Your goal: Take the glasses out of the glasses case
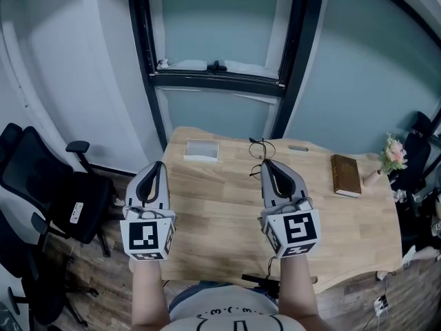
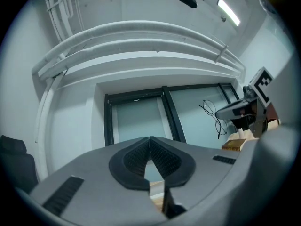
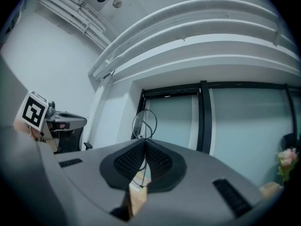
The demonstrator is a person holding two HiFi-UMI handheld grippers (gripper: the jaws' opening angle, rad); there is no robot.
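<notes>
Head view: the right gripper (image 1: 265, 163) holds the glasses (image 1: 261, 149) above the table (image 1: 227, 212), clear of the glasses case (image 1: 201, 150) lying there. Left gripper view: the left gripper (image 2: 150, 139) has its jaws together on nothing. Right gripper view: the jaws clamp the glasses' thin frame.

Case (image 1: 201, 149) left, book (image 1: 345, 175) right, on table (image 1: 220, 212)

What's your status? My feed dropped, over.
Right gripper shut on glasses, held above table. Left gripper shut, empty. Grey case on table, apart from both. Nothing in the way.
</notes>
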